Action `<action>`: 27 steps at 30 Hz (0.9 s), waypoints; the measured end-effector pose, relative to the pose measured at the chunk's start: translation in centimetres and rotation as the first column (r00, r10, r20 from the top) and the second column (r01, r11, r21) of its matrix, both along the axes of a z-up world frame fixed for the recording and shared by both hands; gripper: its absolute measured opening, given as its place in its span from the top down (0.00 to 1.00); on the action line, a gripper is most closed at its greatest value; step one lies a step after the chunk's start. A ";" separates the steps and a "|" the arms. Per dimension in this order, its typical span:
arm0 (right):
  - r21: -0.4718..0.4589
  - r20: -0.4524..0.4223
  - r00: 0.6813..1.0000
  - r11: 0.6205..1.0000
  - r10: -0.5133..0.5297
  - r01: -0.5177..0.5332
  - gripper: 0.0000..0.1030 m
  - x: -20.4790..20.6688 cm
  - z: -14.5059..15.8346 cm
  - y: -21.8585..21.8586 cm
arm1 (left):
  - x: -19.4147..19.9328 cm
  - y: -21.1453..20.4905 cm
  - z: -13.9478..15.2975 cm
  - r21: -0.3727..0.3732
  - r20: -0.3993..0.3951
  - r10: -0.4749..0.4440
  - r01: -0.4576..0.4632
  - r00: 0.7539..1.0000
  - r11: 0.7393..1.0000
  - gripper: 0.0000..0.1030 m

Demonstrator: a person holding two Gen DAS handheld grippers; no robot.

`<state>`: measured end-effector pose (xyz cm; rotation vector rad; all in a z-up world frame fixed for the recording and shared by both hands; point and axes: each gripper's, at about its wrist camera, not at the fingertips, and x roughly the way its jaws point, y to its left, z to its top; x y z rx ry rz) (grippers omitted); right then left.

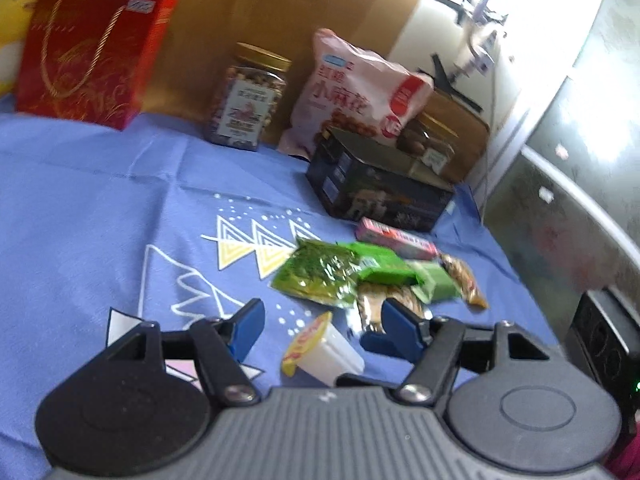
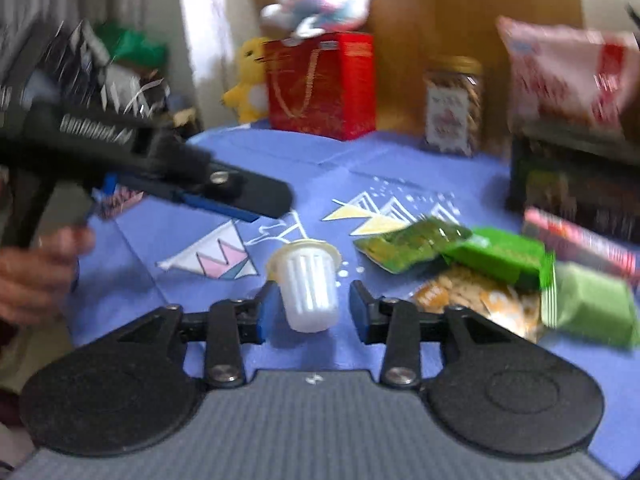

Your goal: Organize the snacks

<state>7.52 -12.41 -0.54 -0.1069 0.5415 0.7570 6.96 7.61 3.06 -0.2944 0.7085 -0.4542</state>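
Setting: a blue tablecloth [image 1: 100,208] printed with white and yellow triangles covers the table, with snacks scattered across it.
Left gripper [image 1: 322,326]: jaws released and standing apart, nothing pinched; in the left wrist view its blue pads sit at lower centre, either side of a gap.
Jelly cup [image 1: 324,350]: a small white ribbed cup with a yellow foil lid, lying tipped on its side on the cloth, low in the left wrist view, between the left gripper's pads without touching either.
Right gripper [image 2: 310,312]: jaws parted; the same jelly cup [image 2: 308,286] lies between its blue pads at the centre of the right wrist view, with a clear gap on the right side. On the left side I cannot tell whether the pad touches it.
Snack pile: green packets [image 1: 320,276] and a brownish wrapper lie heaped just right of centre in the left wrist view, close behind the cup.
Pink box [image 1: 396,238]: long and flat, just behind the pile.
Dark box [image 1: 376,184]: right of centre, with a pink snack bag [image 1: 356,88] propped behind it.
Jar [image 1: 248,96]: gold lid, upper centre.
Red gift bag [image 1: 88,56]: upper left, a yellow plush beside it.
Hand [image 2: 36,272]: at the left edge of the right wrist view, gripping the other gripper's handle.
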 end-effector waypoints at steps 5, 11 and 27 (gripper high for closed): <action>-0.062 0.023 1.000 0.998 0.016 -0.014 0.56 0.3 -0.9 0.7 | -0.9 -1.7 -1.0 0.126 0.011 -0.011 0.009 1.000 0.992 0.37; -0.047 -0.015 1.000 0.999 0.019 -0.020 0.67 0.8 -1.2 0.6 | -0.4 -2.6 -1.9 0.151 -0.016 -0.041 0.043 0.999 0.988 0.63; 0.037 0.217 0.952 0.976 -0.218 0.215 0.67 7.2 4.6 -6.9 | 10.9 -12.0 6.3 0.183 0.159 -0.163 0.133 0.974 0.974 0.63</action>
